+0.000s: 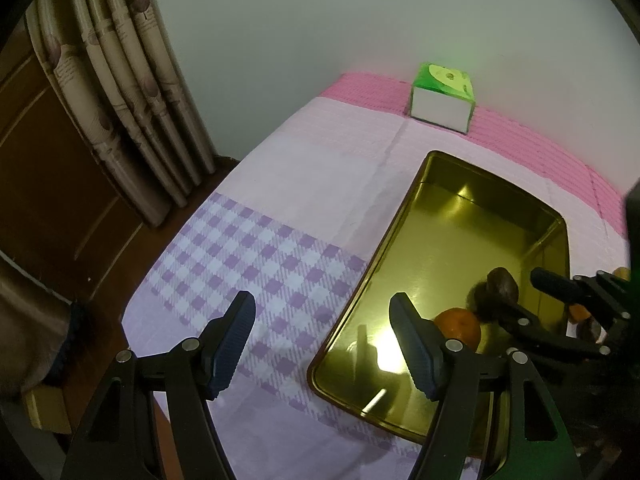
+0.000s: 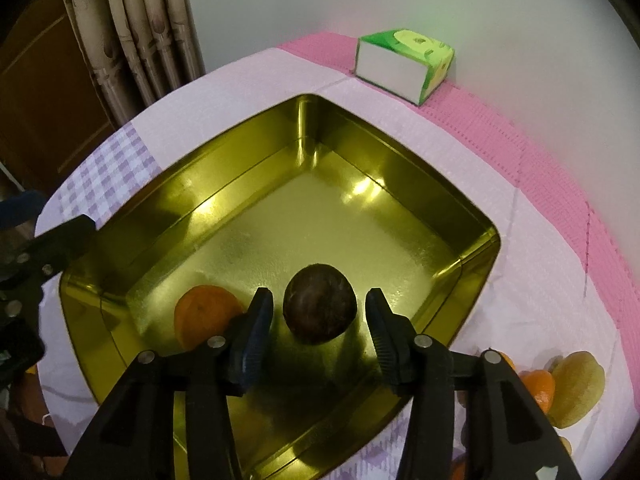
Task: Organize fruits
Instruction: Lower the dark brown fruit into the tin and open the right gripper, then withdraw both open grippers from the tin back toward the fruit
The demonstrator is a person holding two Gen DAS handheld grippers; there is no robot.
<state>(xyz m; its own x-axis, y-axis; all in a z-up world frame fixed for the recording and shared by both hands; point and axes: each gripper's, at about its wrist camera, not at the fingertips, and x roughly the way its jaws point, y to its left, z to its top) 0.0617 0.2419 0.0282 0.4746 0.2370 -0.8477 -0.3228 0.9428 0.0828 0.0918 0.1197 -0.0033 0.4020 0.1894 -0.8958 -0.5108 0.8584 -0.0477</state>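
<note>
Over the gold tin [image 2: 400, 168], the right tongs [image 2: 320, 312] hang with their jaws apart and a dark round fruit [image 2: 319, 304] between the pads; a gap shows on each side of it, so it is let go, not clamped. That fruit appears to sit on the tin's floor near the near wall, and an orange [image 2: 204, 312] lies just beside it toward the tin's left side. The left tongs [image 1: 324, 344] stand half open and empty, straddling the tin's left rim, one finger over the checked cloth and one over the tin.

Risk, as I judge it: the dark fruit is round and the floor is slick metal, so a pad brushing it on the way out could send it rolling into the orange. A sideways pull could also knock the right finger against the tin's near wall and shift the tin on the cloth.

Most of the tin's floor toward the far wall is bare, leaving room for more. Outside the tin's right rim, more fruit [image 2: 576, 388] waits close to the surface edge, with little room to spare there. Beyond the tin's far corner a green tissue box [image 2: 400, 64] stands well apart.
</note>
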